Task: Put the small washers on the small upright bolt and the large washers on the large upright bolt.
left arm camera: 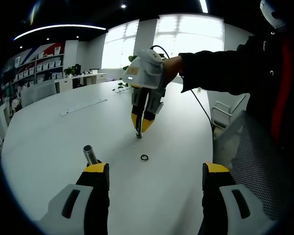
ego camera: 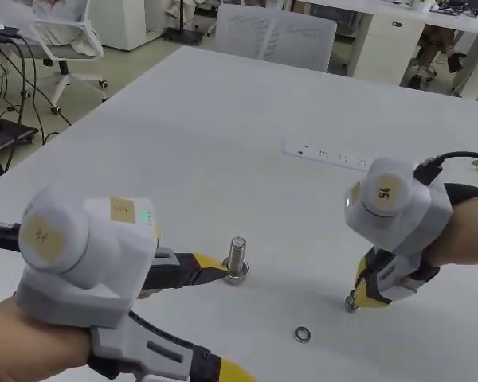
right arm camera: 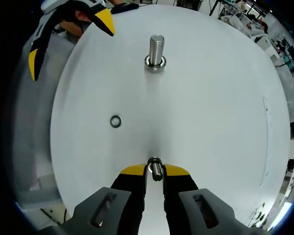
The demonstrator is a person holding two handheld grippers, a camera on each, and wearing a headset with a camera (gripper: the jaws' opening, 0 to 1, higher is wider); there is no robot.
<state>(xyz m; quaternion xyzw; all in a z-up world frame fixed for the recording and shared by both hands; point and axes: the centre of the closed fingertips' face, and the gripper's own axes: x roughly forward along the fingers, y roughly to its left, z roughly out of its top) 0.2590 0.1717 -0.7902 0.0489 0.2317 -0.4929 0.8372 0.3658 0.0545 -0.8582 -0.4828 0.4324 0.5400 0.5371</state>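
- Probably the small-bolt step: right gripper point(right arm camera: 155, 172), jaws narrow, straddles small upright steel bolt point(right arm camera: 156, 166); grip unclear.
- Left gripper point(left arm camera: 155, 167) gapes beside large threaded steel bolt point(left arm camera: 90, 154).
- Next: fetch loose steel ring washer point(ego camera: 302, 334).

silver large bolt point(ego camera: 237, 256) stands upright; small bolt point(ego camera: 351, 302) upright, well apart; one washer point(ego camera: 302, 334) flat between them.
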